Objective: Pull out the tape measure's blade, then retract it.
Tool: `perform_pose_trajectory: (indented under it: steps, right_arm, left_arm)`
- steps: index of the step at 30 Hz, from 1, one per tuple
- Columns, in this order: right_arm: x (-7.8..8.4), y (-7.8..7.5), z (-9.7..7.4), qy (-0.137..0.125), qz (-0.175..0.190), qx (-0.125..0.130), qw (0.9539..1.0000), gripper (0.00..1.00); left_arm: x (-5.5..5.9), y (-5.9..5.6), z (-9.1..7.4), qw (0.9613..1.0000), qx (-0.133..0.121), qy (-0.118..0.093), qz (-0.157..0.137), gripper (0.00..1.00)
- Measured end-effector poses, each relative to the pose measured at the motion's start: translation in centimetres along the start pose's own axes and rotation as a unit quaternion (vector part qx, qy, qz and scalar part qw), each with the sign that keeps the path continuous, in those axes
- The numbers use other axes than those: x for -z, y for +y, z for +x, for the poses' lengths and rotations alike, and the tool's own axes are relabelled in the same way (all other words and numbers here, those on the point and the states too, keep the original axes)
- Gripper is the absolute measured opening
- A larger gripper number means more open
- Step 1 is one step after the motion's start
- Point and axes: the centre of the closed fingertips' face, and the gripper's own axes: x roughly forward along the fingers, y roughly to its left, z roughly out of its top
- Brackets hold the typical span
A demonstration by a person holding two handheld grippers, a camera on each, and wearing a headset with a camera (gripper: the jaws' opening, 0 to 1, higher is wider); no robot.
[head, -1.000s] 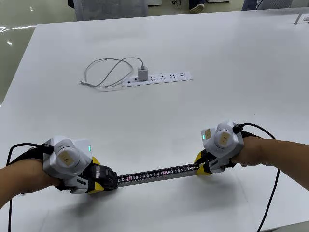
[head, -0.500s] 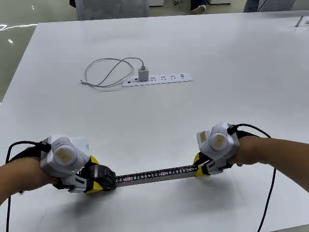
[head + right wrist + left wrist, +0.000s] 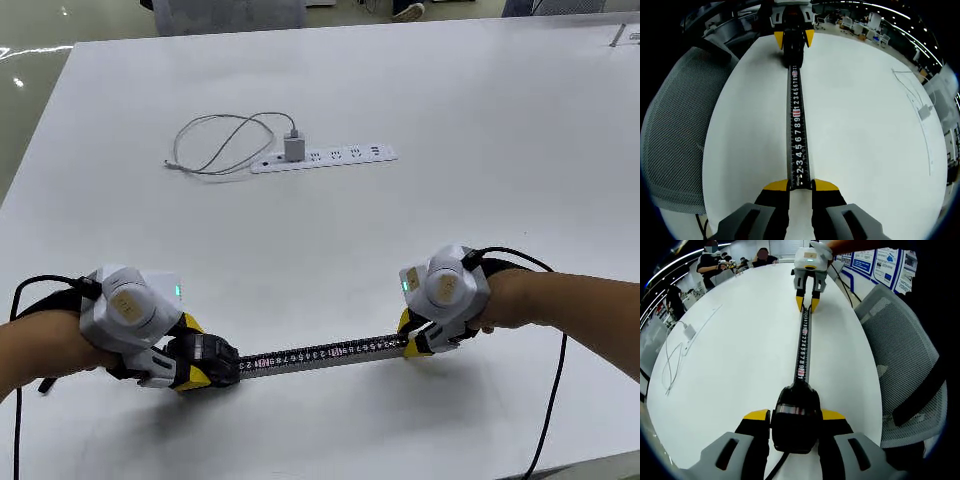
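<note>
While left gripper (image 3: pixel 198 354) jaws clamped tape measure (image 3: pixel 796 419), your right gripper (image 3: pixel 407 338) jaws pinched blade (image 3: pixel 320 355) end over worktop (image 3: pixel 450 200).

Glossy black plastic: tape measure case (image 3: pixel 796 415). Matt dark blade (image 3: pixel 797 135), printed nos. White table (image 3: pixel 450 120): smooth, slight sheen. Grey mesh cloth on office chair (image 3: pixel 897 340), 3 o'clock in left gripper view. Smooth white plastic power strip (image 3: pixel 322 157).
</note>
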Motion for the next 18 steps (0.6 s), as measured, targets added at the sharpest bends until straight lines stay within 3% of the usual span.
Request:
perform_pose_trajectory:
  steps: [6,7,8,11,18]
  right_arm:
    - [0.1,0.2,-0.5,-0.002,0.008,0.000,1.0000,0.22]
    - [0.2,0.3,-0.7,-0.004,0.009,0.000,1.0000,0.23]
    - [0.2,0.3,-0.9,-0.004,0.011,0.000,0.9999,0.23]
    - [0.3,0.5,-1.1,-0.003,0.024,-0.002,0.9997,0.23]
    - [0.0,0.5,-1.5,-0.006,0.033,0.012,0.9993,0.36]
  left_arm:
    - [-0.3,-0.1,-0.8,1.0000,0.002,-0.004,-0.007,0.32]
    - [-0.5,-0.2,-1.1,0.9998,0.004,-0.008,-0.020,0.33]
    - [-0.6,-0.7,-1.2,0.9992,0.015,-0.012,-0.036,0.36]
    - [-0.7,-0.5,-1.6,0.9996,0.006,-0.017,-0.023,0.57]
    - [-0.5,-0.7,-2.1,0.9981,0.010,-0.020,-0.057,0.63]
